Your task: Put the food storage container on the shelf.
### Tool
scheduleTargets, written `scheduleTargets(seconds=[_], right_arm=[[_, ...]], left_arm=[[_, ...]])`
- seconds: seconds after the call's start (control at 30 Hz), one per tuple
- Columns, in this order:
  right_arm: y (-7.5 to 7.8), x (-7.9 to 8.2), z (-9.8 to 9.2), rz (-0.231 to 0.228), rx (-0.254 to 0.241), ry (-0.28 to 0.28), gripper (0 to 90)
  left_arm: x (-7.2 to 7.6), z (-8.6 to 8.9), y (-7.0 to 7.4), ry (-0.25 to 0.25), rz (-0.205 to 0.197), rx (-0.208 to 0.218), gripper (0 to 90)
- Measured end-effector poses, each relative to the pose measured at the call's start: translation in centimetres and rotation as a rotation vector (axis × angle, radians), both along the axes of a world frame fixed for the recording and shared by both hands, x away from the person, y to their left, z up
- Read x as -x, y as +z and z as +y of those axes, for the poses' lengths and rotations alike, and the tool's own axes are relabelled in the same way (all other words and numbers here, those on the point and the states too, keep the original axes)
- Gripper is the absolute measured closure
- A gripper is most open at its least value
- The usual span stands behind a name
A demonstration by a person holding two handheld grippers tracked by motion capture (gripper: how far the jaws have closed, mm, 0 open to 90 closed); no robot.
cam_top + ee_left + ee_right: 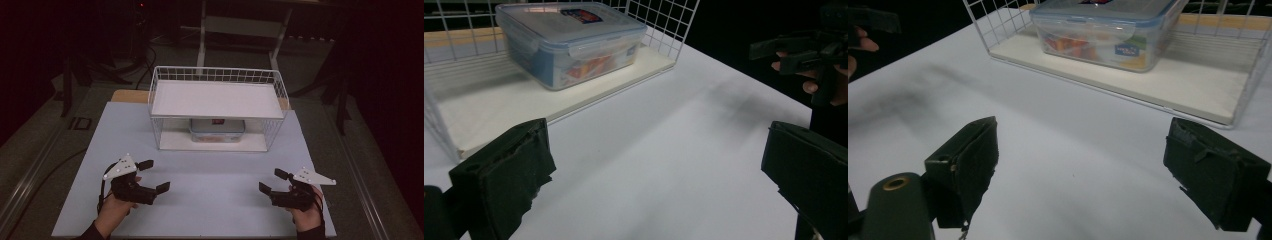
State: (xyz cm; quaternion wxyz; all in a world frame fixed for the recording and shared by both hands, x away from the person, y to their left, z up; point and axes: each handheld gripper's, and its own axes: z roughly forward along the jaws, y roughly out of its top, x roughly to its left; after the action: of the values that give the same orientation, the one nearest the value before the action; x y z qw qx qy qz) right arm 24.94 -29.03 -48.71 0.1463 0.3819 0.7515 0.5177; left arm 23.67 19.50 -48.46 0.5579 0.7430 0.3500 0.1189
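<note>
Clear plastic, blue-rimmed and clip-lidded, the food container point(217, 130) sits on the lower board of a white wire rack with a flat white shelf on top point(216, 98), at the far middle of the pale bench point(215, 195). Something orange and red shows through its wall in both gripper views. The left gripper point(151, 175) and the right gripper point(270, 181) hover low over the near bench, well apart from each other and from the rack, each with its jaws wide apart and holding nothing. Judging by this, the work is at its very start: the container is untouched, and reaching in, gripping and drawing it out all remain.
</note>
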Motion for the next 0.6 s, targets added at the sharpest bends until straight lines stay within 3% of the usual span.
scheduleTargets(seconds=[0.33,0.6], right_arm=[[-0.6,0.2,-1.3,-0.022,0.037,0.024,14.1],[-1.3,-0.3,-1.3,0.006,0.05,0.041,14.3]], left_arm=[[0.5,2.0,-0.7,0.054,-0.006,-0.005,0.0],[0.2,2.1,-1.8,0.076,0.004,-0.024,0.0]])
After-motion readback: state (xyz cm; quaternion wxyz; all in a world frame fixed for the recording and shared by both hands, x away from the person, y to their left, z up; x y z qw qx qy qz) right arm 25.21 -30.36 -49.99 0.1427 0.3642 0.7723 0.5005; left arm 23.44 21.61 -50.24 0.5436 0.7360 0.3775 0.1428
